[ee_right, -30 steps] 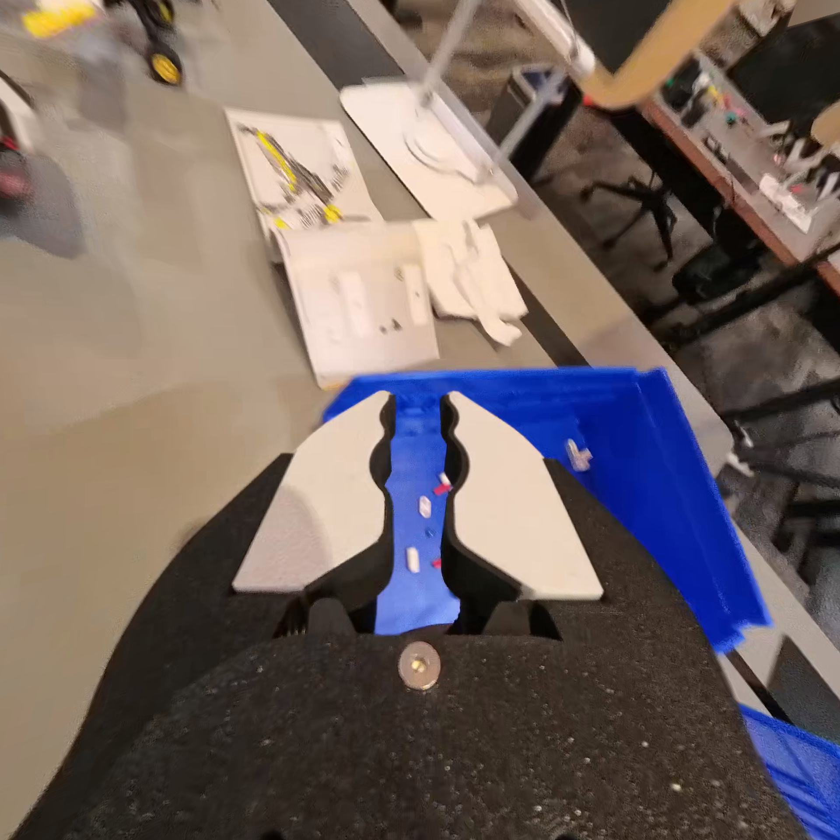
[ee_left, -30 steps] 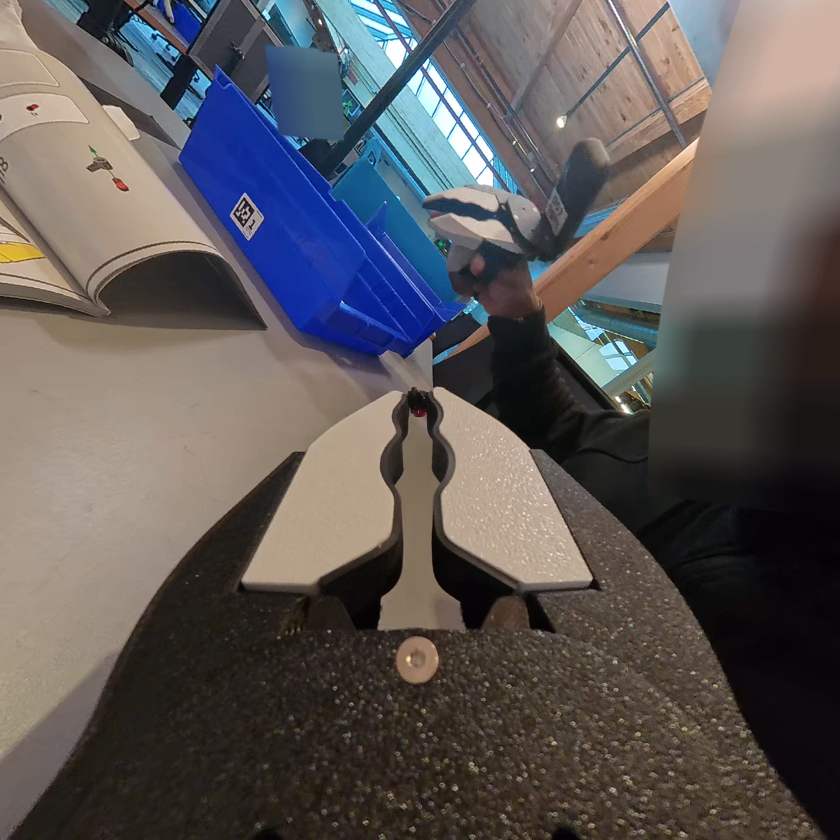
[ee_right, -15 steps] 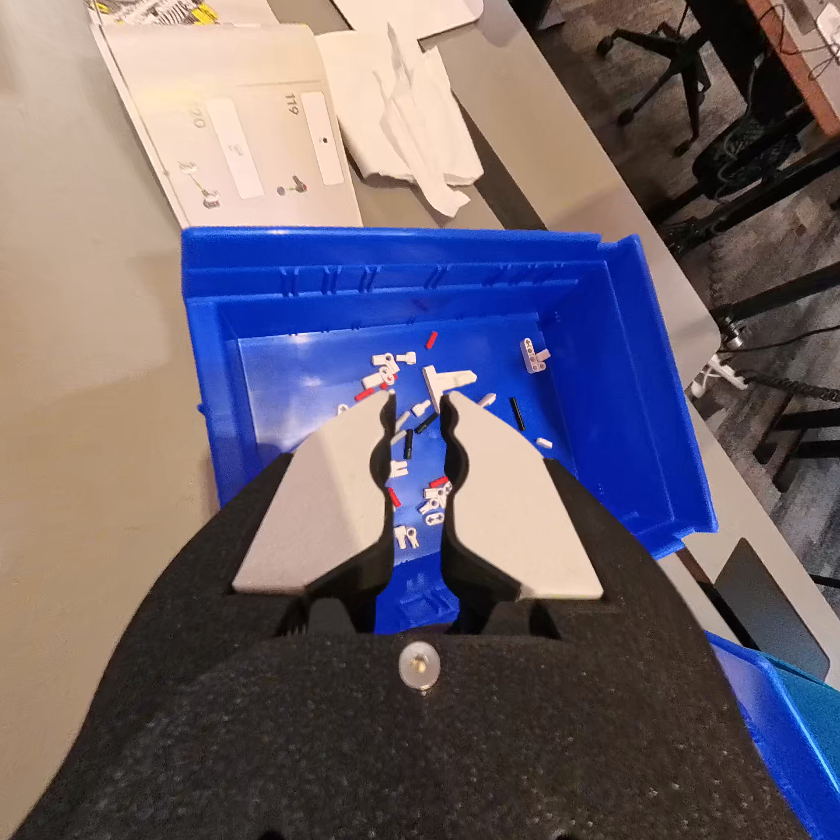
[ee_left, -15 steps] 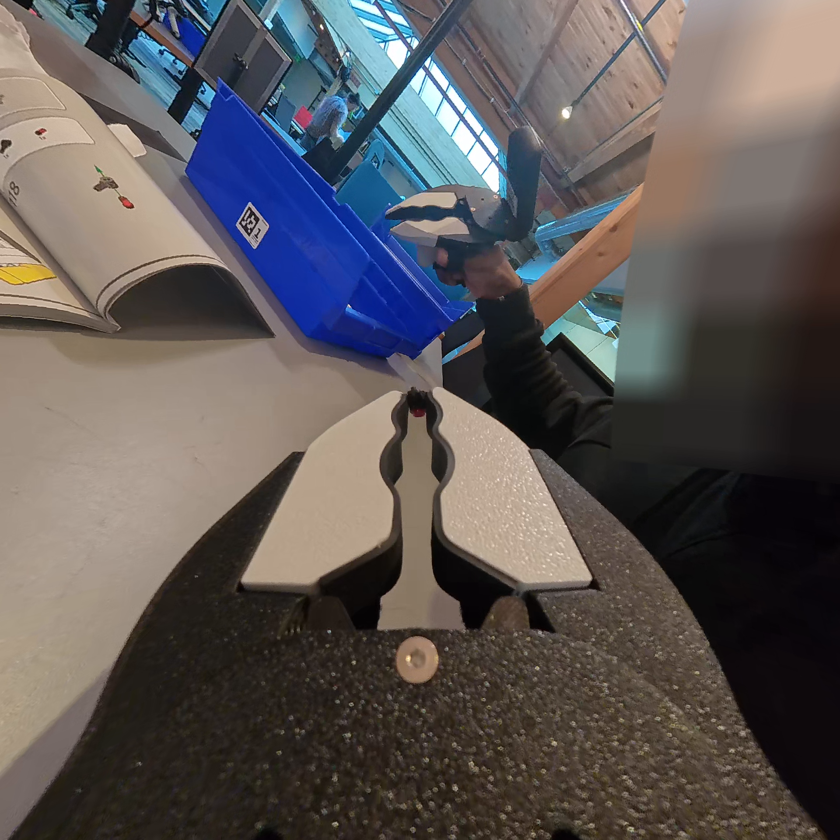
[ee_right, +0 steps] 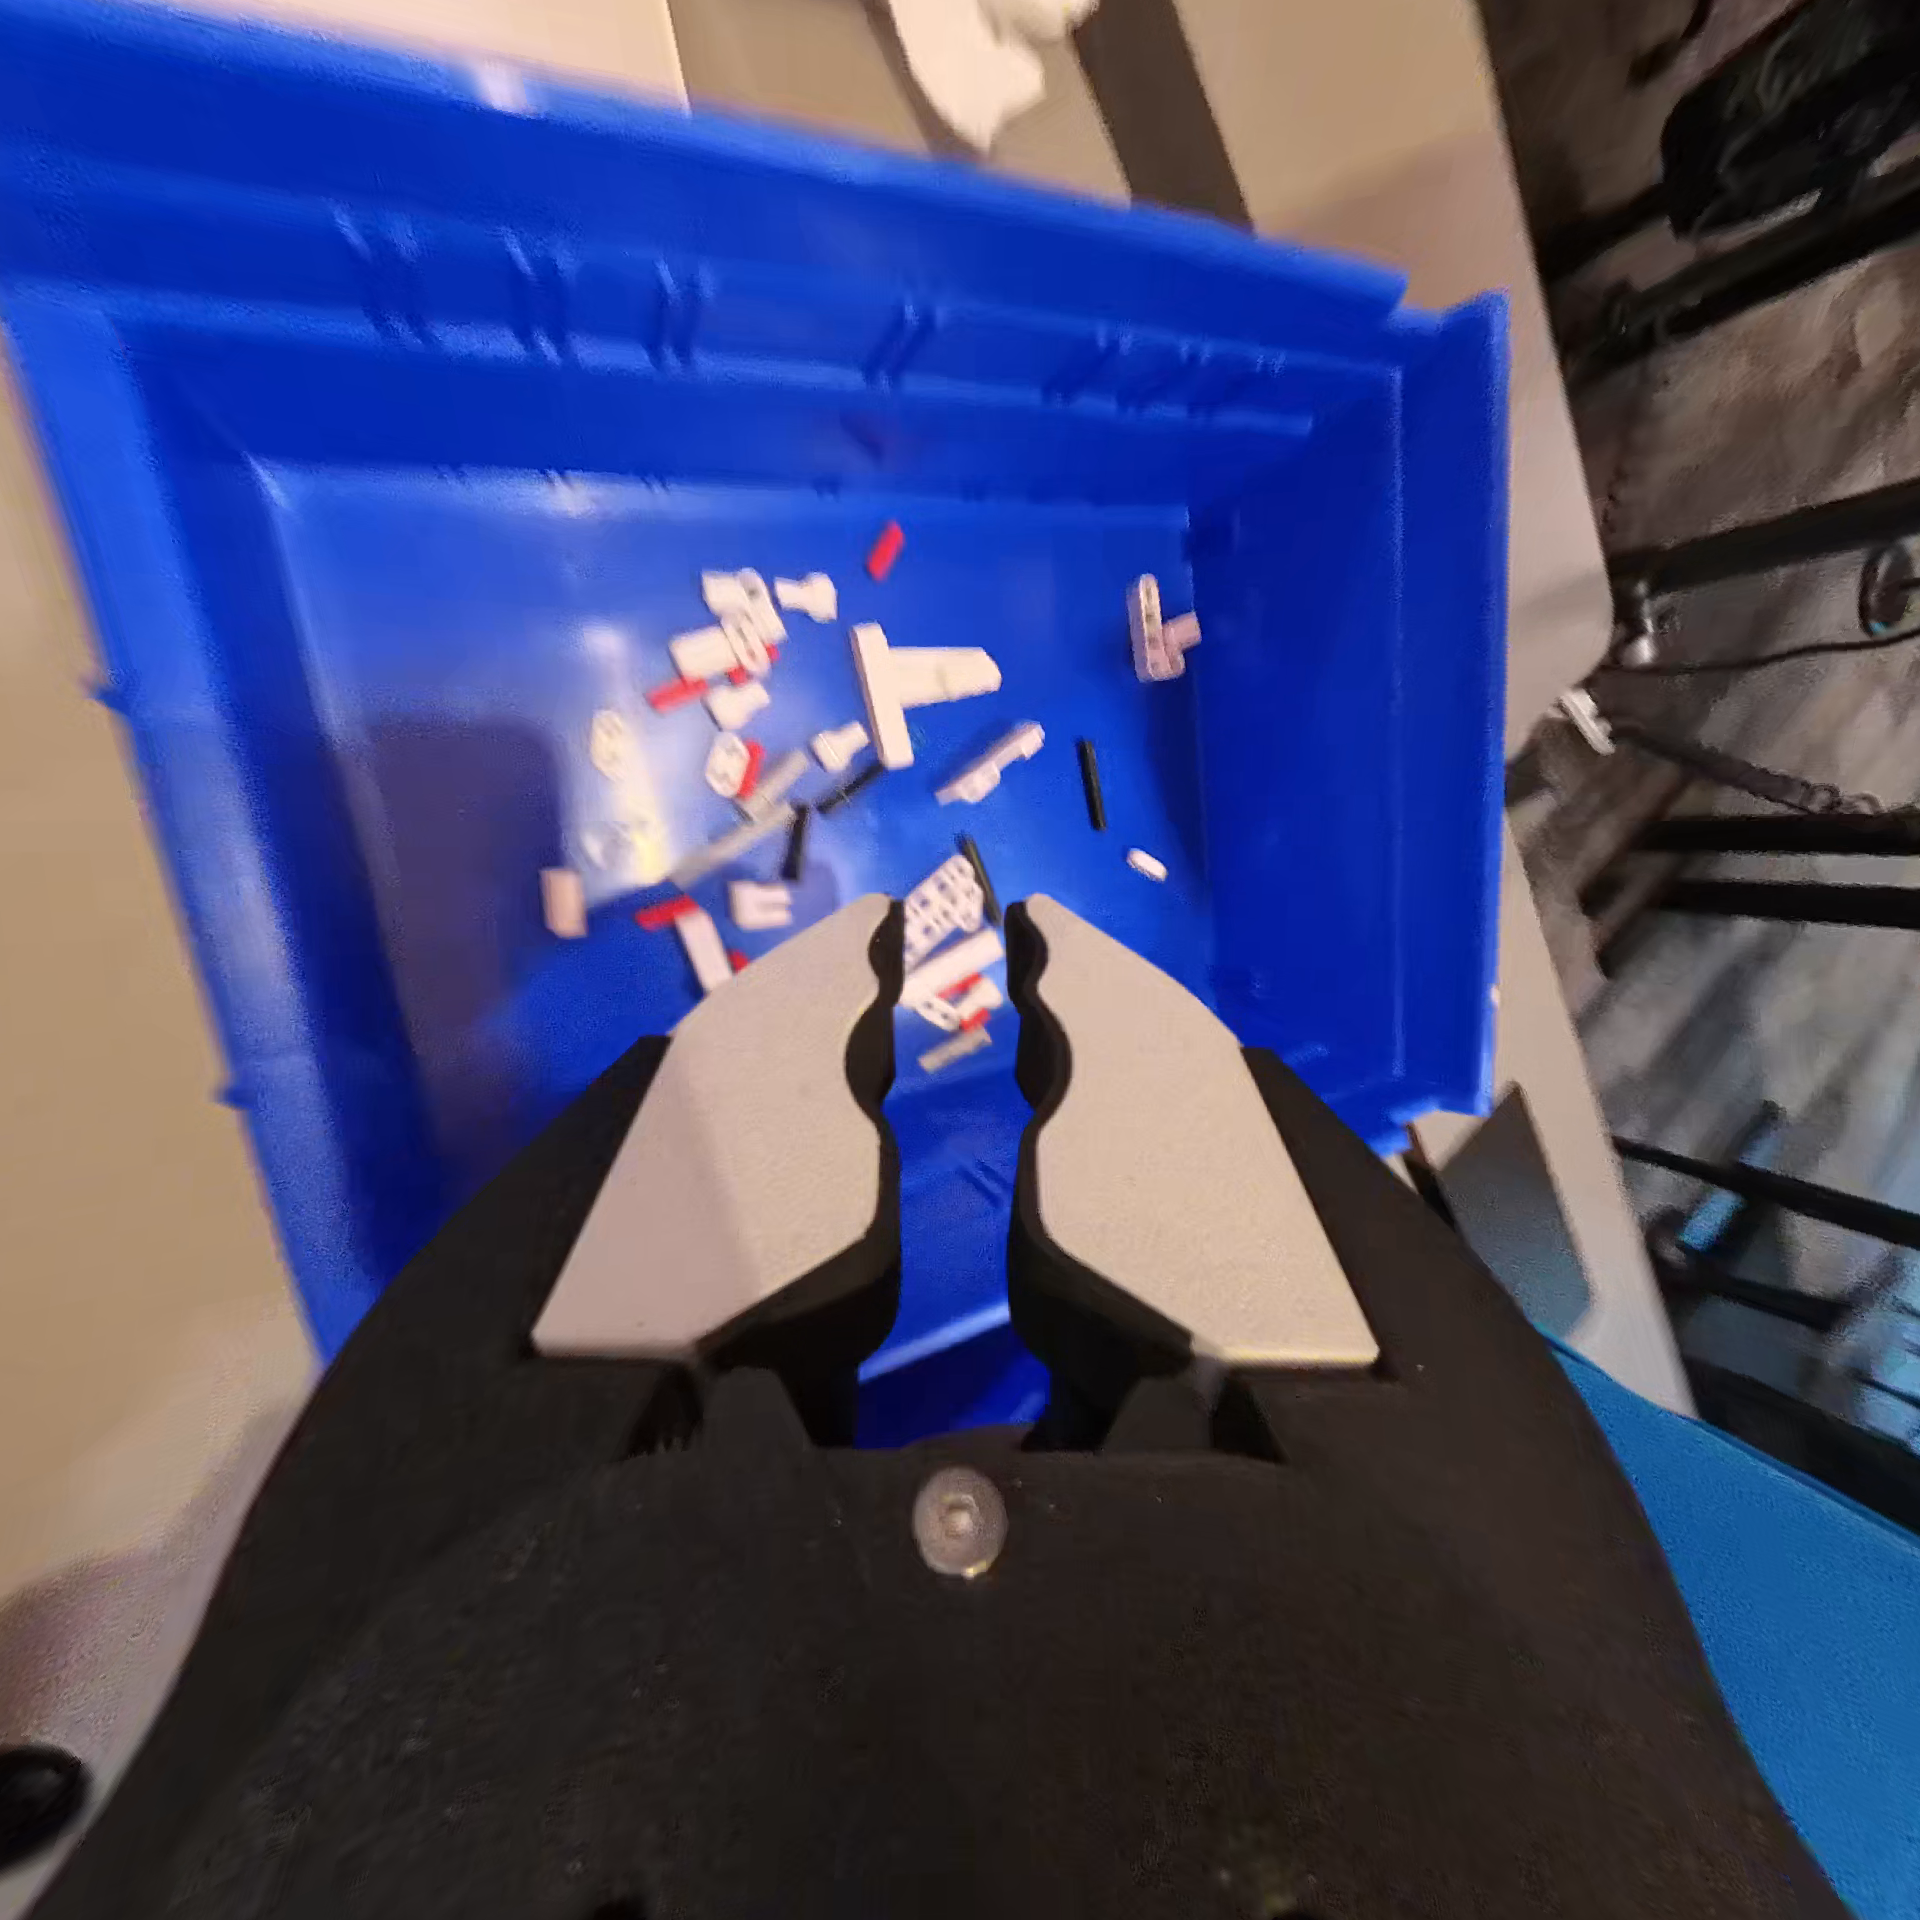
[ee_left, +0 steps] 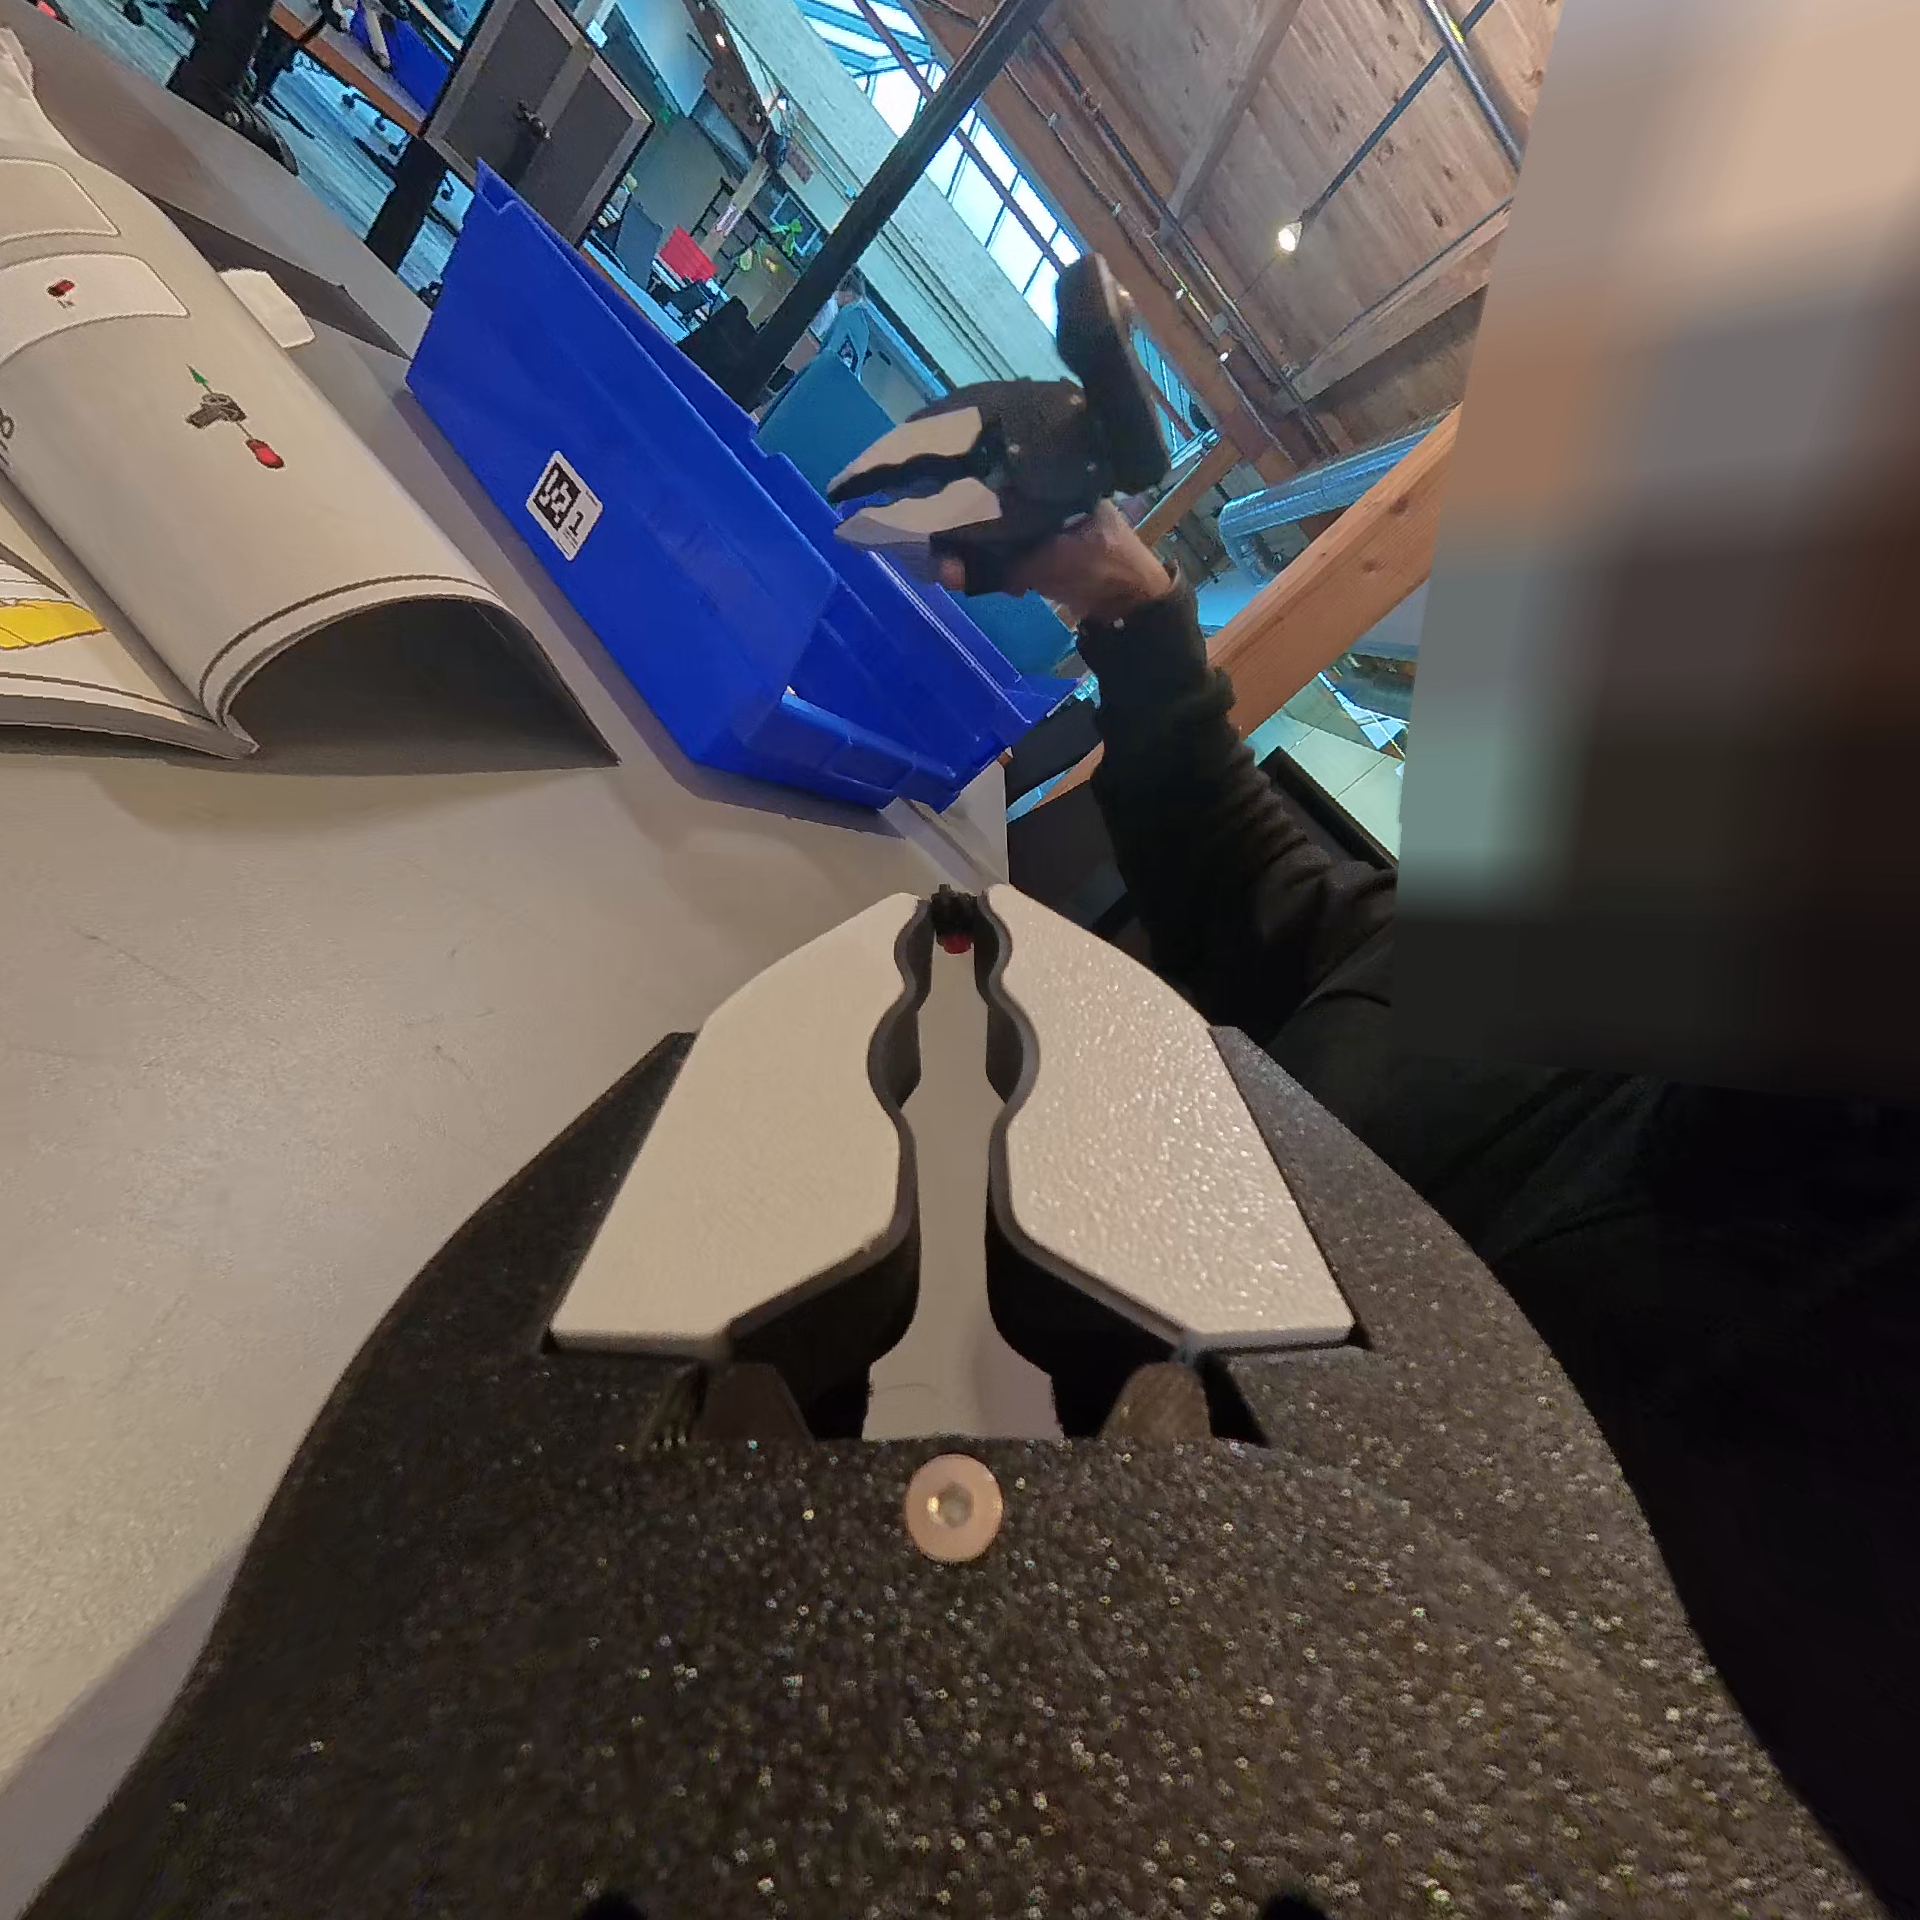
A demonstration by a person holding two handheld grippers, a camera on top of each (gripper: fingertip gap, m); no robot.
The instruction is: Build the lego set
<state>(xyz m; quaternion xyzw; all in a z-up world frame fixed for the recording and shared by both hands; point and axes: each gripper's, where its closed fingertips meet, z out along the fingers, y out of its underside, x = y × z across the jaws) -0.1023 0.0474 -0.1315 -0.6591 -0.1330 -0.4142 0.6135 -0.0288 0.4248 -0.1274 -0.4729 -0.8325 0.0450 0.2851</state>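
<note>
1. Left gripper (ee_left: 951,920): the jaws are almost shut, and the tips pinch a small black-and-red part (ee_left: 952,928). Both pads press against it. The gripper is low over the grey table (ee_left: 312,1039), on the near side of the blue bin (ee_left: 665,582).
2. Right gripper (ee_right: 951,920): the jaws stand apart with a clear gap and hold nothing. The tips hang above the bin floor (ee_right: 436,790) and touch no part. In the left wrist view this gripper (ee_left: 904,499) is raised above the bin's near end.
3. Loose parts (ee_right: 831,748): small white, red and black pieces lie scattered on the bin floor. A white perforated plate (ee_right: 940,904) lies below the open tips. The view is blurred, so finer detail cannot be told.
4. Progress: one part is out of the bin and gripped; the others remain inside it.
5. Open booklet (ee_left: 208,520): it lies on the table just beside the bin.
</note>
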